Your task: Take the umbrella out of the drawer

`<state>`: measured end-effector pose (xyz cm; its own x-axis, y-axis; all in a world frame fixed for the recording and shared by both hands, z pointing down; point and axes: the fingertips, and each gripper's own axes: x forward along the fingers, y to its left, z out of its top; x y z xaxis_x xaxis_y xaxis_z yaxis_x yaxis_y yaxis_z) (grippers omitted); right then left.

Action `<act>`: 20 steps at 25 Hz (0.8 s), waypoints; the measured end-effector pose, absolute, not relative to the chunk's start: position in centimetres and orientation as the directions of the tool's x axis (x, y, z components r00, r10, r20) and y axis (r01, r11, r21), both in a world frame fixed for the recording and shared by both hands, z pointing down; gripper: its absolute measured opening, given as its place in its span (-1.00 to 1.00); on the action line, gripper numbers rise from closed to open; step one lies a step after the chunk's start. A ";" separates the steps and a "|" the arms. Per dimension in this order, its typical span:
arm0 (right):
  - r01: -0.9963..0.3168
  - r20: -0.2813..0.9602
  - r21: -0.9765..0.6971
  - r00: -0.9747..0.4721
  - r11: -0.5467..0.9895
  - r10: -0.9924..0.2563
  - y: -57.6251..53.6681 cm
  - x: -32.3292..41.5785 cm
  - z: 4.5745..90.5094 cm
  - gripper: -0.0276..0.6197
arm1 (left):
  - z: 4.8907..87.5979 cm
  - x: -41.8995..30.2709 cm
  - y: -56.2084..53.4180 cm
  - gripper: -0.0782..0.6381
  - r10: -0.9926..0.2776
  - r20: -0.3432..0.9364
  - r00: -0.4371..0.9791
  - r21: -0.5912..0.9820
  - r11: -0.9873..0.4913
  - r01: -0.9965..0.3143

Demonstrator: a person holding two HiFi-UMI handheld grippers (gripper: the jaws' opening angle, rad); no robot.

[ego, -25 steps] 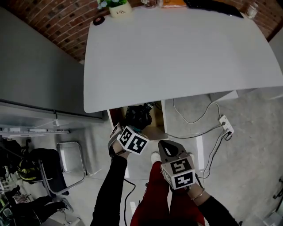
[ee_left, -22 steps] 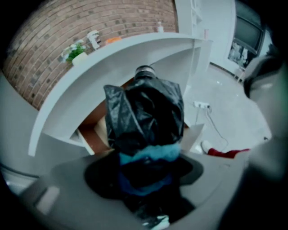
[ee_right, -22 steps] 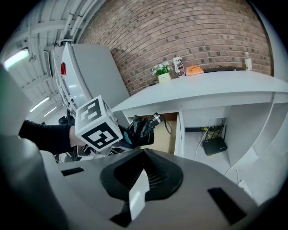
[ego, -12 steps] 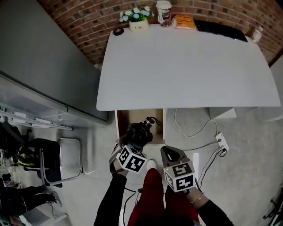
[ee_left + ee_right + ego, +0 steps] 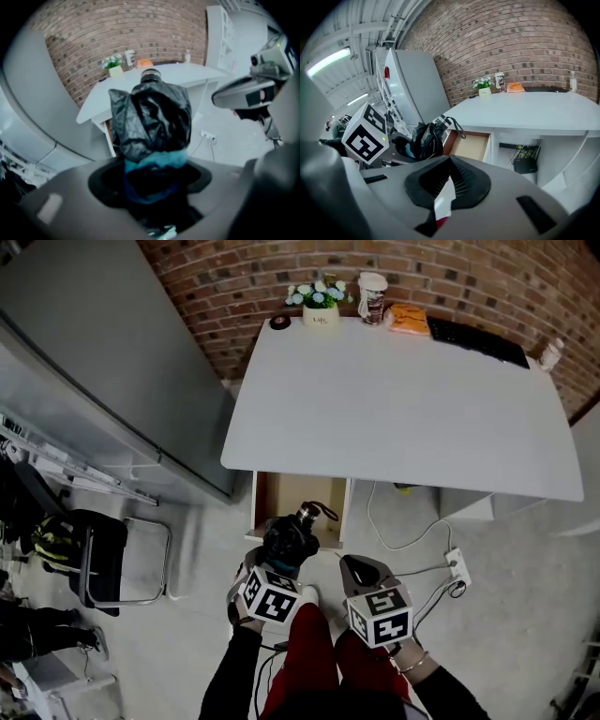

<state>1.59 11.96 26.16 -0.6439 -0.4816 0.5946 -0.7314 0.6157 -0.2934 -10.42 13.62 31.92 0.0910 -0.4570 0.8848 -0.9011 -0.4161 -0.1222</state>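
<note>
Left gripper (image 5: pixel 281 563) clamped round umbrella (image 5: pixel 291 535)

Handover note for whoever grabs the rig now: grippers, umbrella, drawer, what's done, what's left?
Left gripper: shut on the umbrella, a black folded one, held by its lower end.
Right gripper: jaws together, holding nothing, beside the left one.
Drawer: open under the white desk; the part in view looks bare.
Done: the umbrella is out, held in the air in front of the drawer.
Left: probably just setting the umbrella down somewhere. The free right gripper could push the drawer shut if wanted.
</note>
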 end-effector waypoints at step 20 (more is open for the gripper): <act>-0.618 0.551 -0.240 -0.722 0.749 -0.419 16.0 1.1 21.1 -0.92 | 25.3 -7.7 18.8 0.01 -0.613 0.780 0.123 0.044 -0.142 -0.989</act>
